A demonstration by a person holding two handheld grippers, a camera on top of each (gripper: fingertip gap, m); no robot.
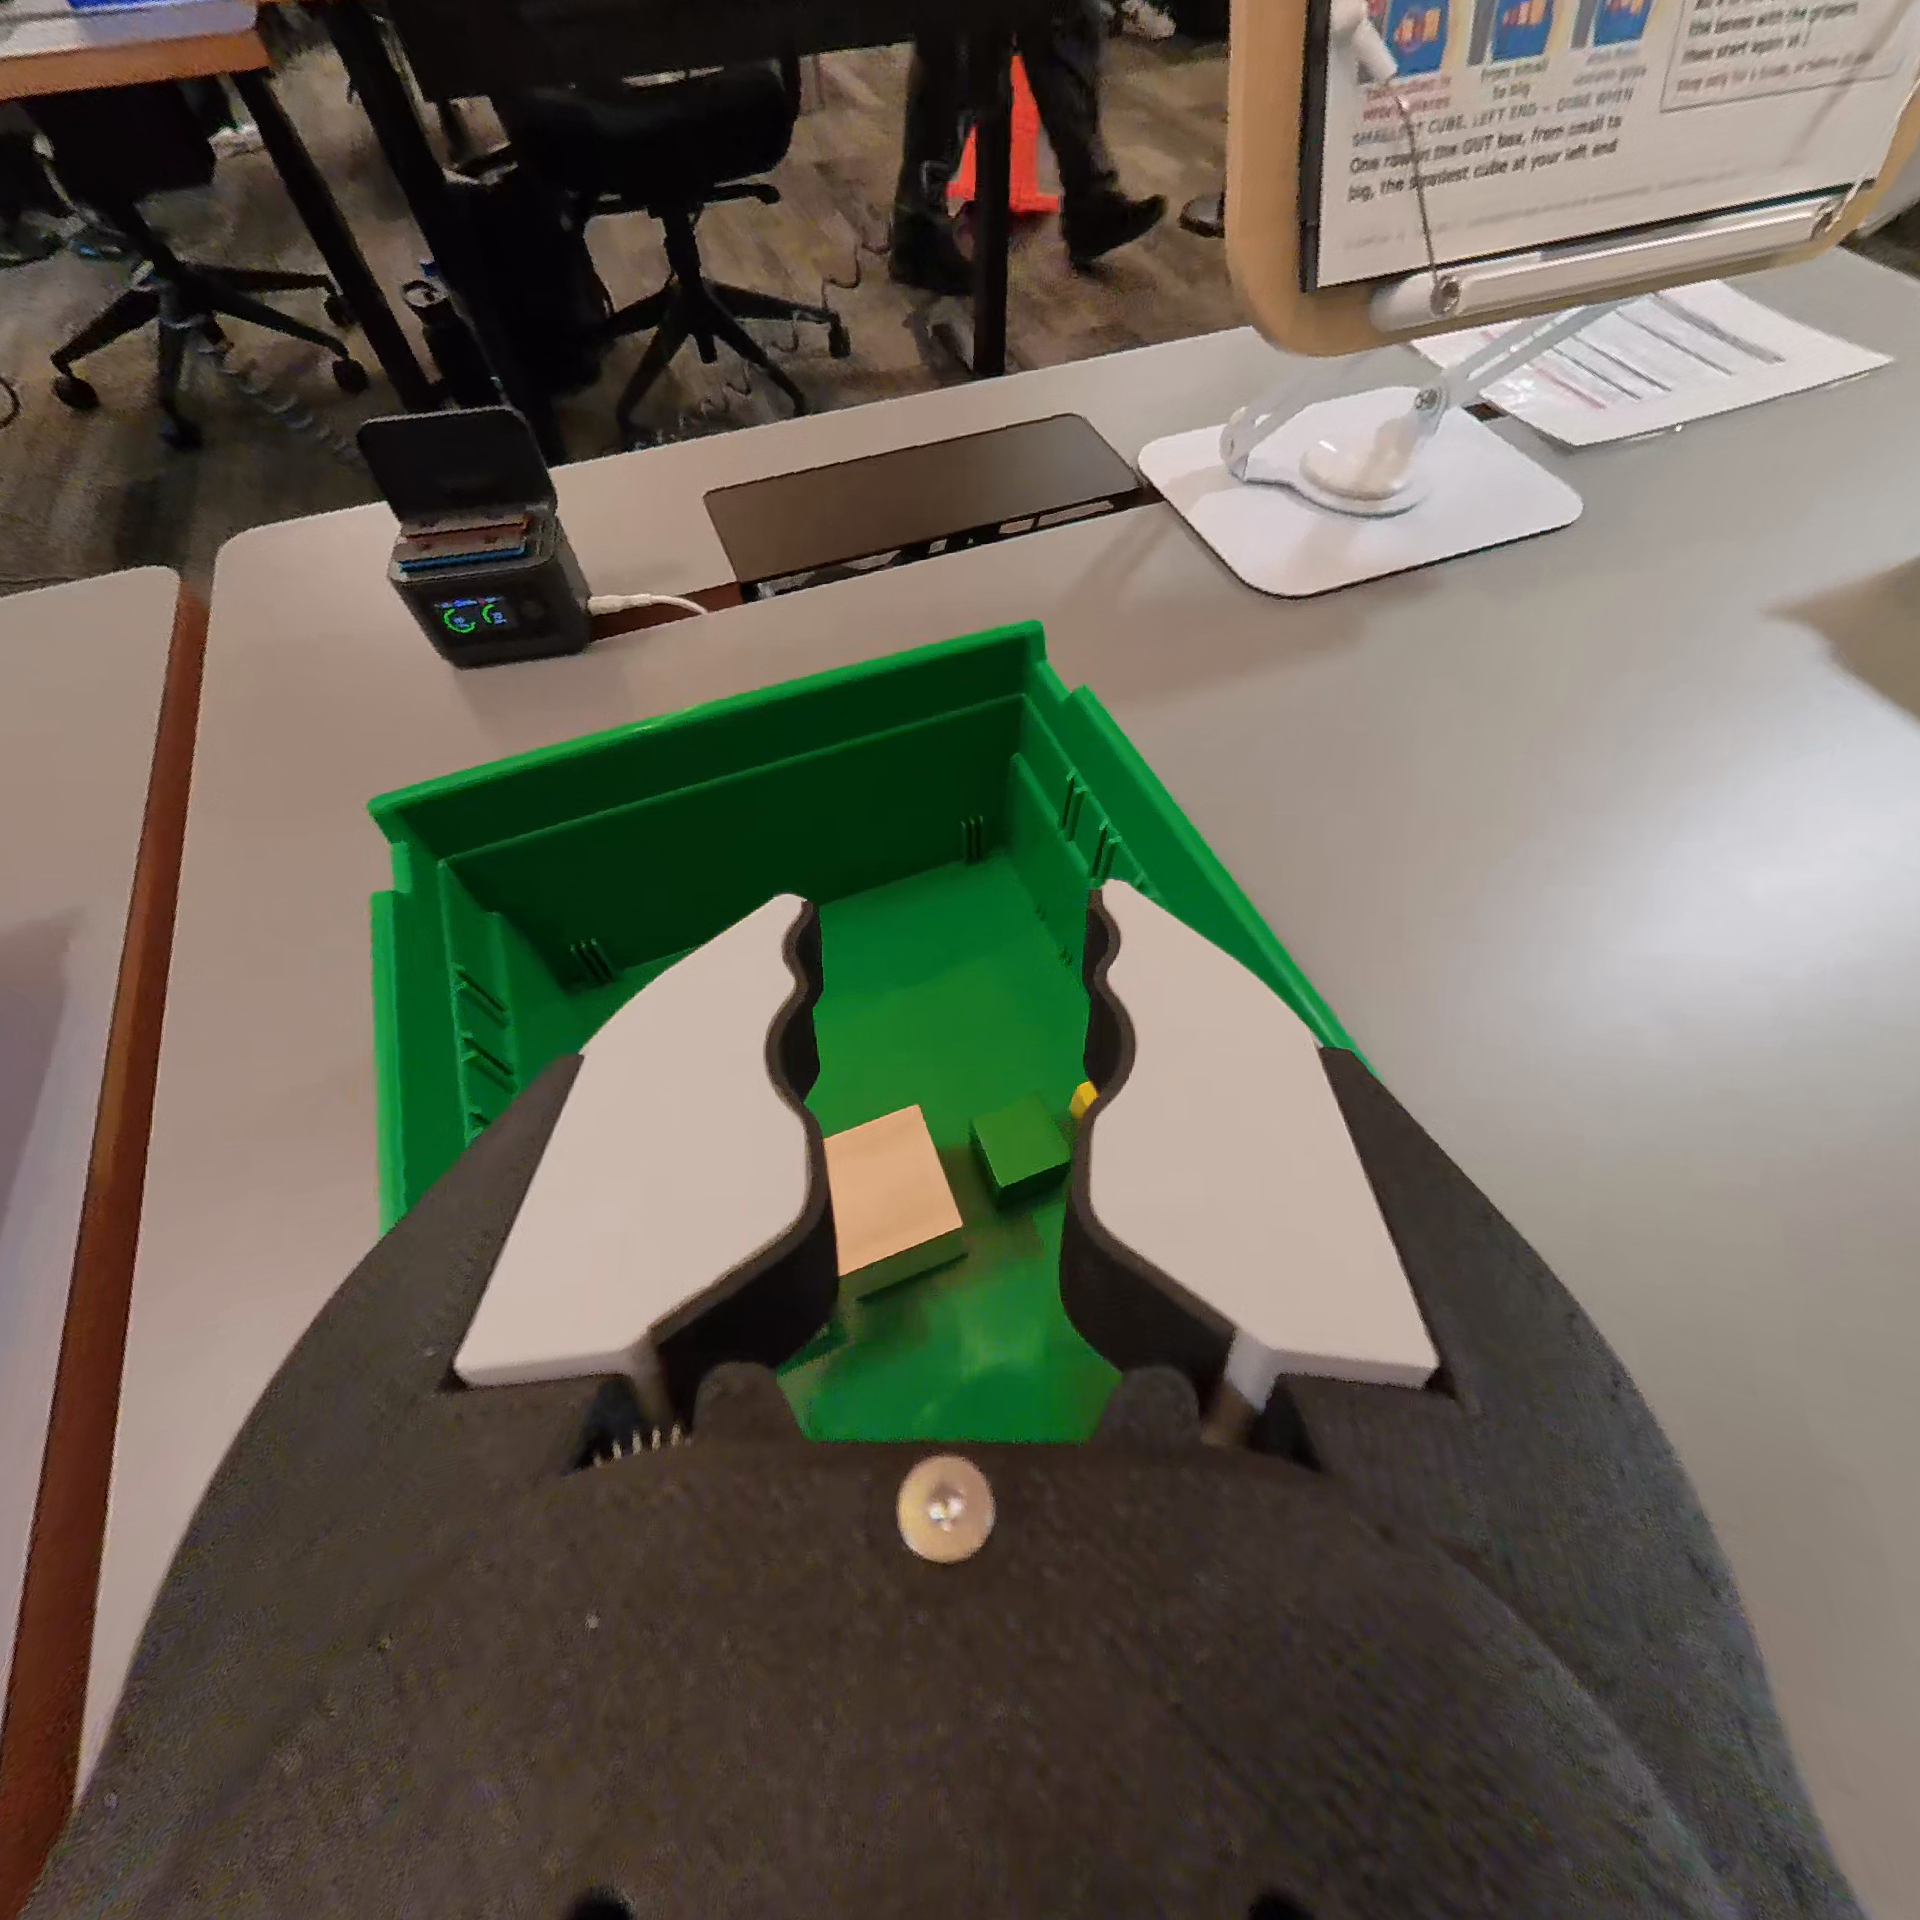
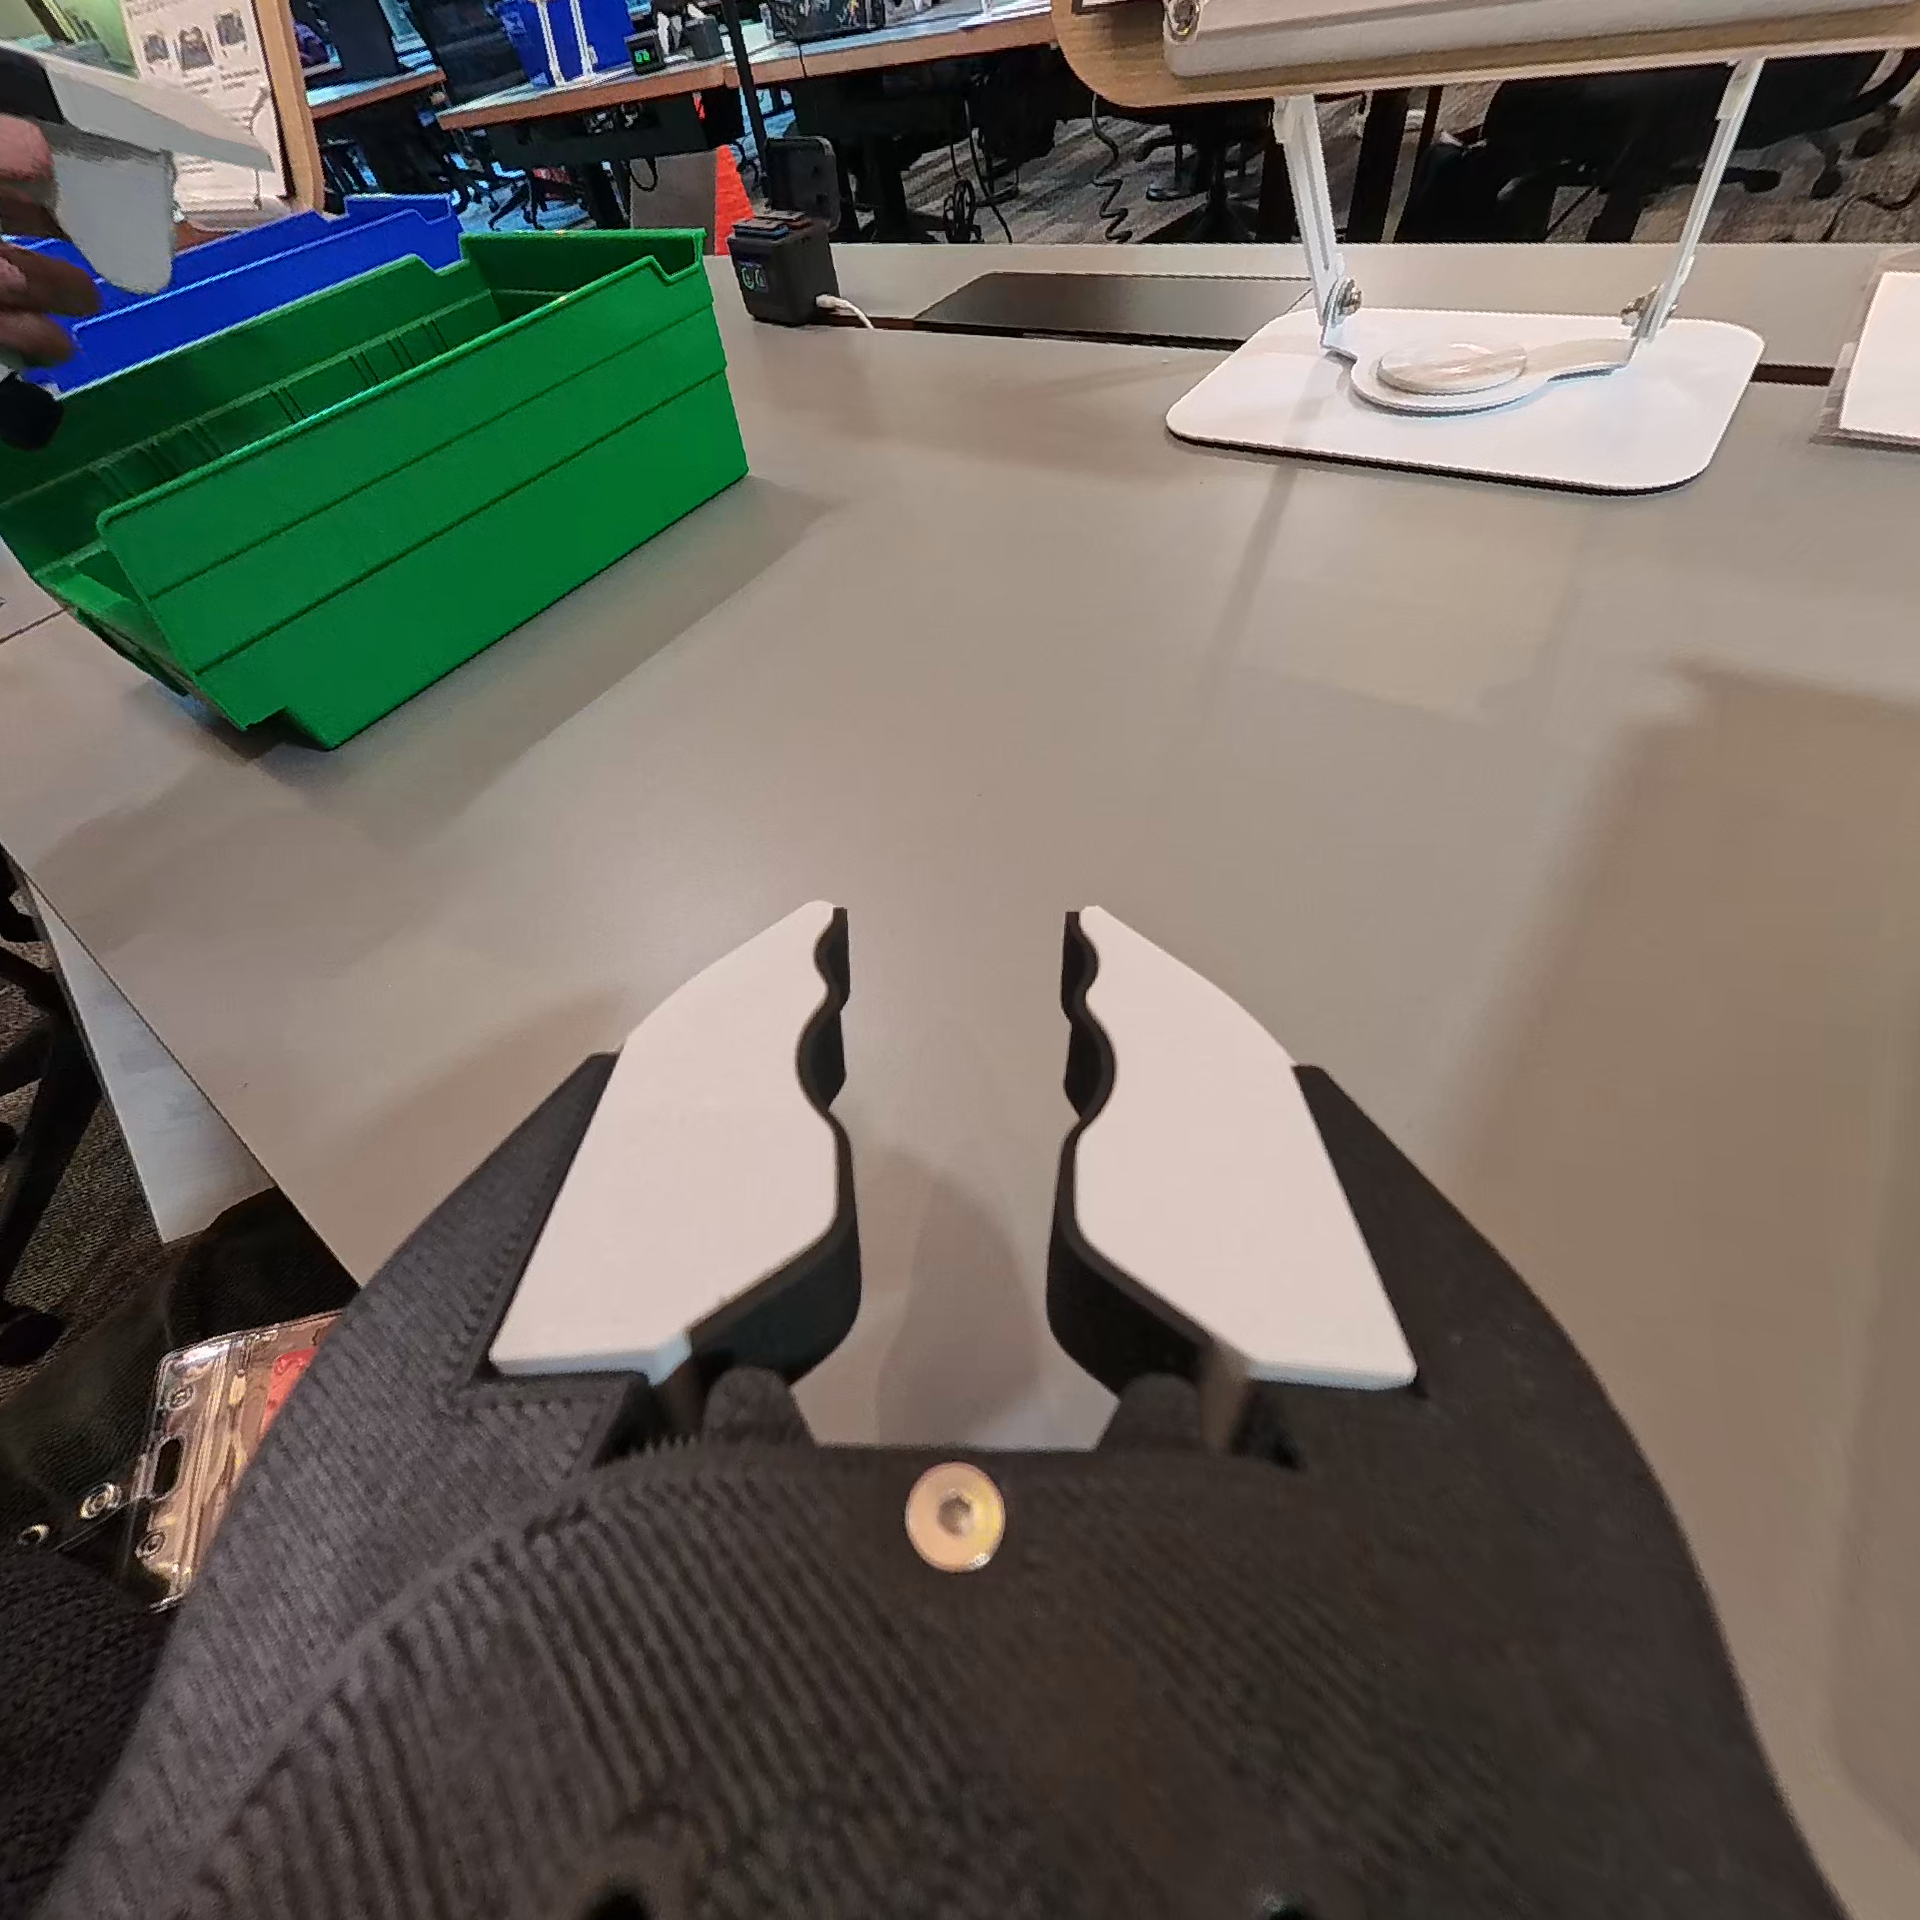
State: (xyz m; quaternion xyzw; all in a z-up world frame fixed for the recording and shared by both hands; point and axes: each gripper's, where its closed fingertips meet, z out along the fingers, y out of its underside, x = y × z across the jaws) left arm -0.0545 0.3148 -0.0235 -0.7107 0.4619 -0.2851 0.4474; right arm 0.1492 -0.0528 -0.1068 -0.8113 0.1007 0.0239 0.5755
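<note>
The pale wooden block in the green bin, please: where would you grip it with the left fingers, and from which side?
Grip the pale wooden block across its two opposite side faces, coming straight down from above. It lies flat on the green bin floor with its broad top face up, and the bin walls likely block a sideways approach. The open left gripper hangs over it; the small green block sits close on its right, so that finger has little room.

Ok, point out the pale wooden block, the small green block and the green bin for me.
pale wooden block [image 1: 891,1184], left wrist view, its top face.
small green block [image 1: 1020,1148], left wrist view, its top face.
green bin [image 2: 436,561], right wrist view, its outer side wall.
</note>
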